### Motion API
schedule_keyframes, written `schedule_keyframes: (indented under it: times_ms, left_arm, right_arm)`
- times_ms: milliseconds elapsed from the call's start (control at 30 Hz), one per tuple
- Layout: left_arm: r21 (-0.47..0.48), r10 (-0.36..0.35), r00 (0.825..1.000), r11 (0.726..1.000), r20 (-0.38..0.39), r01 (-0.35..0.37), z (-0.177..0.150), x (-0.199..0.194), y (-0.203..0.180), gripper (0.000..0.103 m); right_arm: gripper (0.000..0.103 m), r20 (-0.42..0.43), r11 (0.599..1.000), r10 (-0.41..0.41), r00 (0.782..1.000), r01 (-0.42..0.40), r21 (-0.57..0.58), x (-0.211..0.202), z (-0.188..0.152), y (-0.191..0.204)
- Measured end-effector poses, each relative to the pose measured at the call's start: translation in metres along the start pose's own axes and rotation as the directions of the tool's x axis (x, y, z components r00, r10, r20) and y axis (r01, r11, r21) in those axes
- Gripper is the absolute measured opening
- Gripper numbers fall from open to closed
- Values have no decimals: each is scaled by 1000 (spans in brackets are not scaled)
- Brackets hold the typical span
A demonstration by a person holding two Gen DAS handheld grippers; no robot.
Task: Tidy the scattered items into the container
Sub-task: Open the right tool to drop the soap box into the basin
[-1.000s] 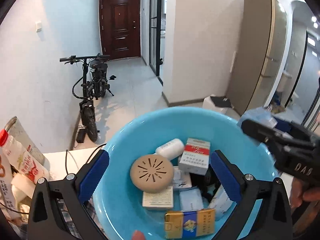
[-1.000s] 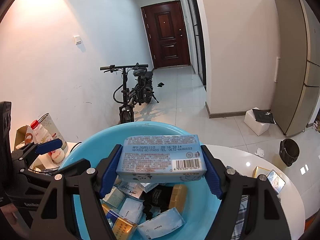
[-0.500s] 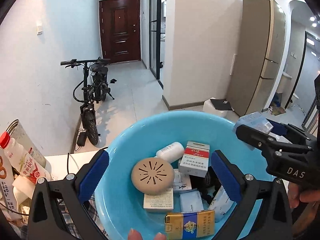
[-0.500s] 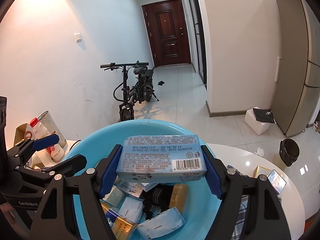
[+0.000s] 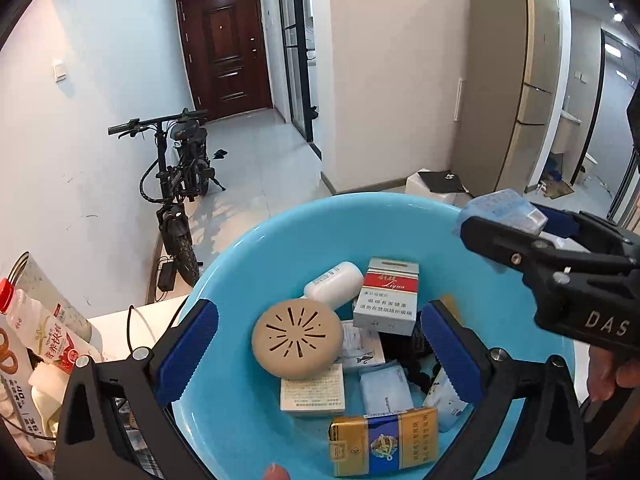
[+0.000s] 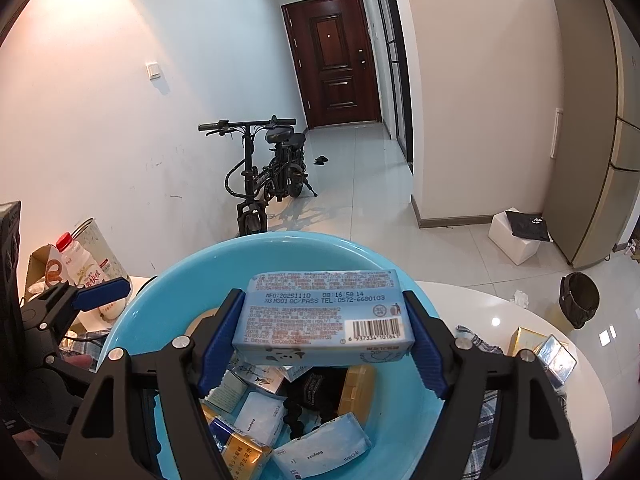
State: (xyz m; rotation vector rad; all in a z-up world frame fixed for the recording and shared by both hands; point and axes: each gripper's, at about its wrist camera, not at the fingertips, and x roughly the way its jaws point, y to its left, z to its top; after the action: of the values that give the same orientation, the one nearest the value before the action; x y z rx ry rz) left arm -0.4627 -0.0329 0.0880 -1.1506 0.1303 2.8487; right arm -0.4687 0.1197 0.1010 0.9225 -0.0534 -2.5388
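The right tongs [image 6: 324, 350] pinch the blue tissue pack [image 6: 323, 312] as before, its long side crosswise between the pads, above the blue basin [image 6: 128, 320]. The left tongs [image 5: 316, 354] stay spread and empty, now rolled a little. In the basin lie cigarette boxes [image 5: 386, 294], a round tan disc [image 5: 297, 338] and small packets.

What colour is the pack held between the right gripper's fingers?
Light blue, with dark print and a barcode: the tissue pack shows best in the right wrist view.
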Motion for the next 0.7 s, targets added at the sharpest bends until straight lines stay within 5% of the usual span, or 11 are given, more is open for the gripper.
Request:
schedule_keyframes:
  times_ms: [200, 267, 433, 700]
  left_arm:
    - [-20, -4, 1000, 1000, -9, 4, 0, 2, 3, 103]
    - [-26, -11, 1000, 1000, -5, 11, 0, 1, 4, 103]
    - [-26, -14, 1000, 1000, 8, 14, 1, -2, 4, 103]
    - [-4, 9, 1000, 1000, -21, -9, 0, 2, 1, 103]
  right_arm:
    - [80, -2, 1000, -3, 1000, 3, -9, 1, -1, 4]
    - [92, 4, 1000, 5, 1000, -5, -5, -1, 0, 5]
    - [98, 16, 1000, 7, 1000, -7, -6, -6, 2, 6]
    - [99, 11, 1000, -1, 1000, 1, -1, -5, 2, 2]
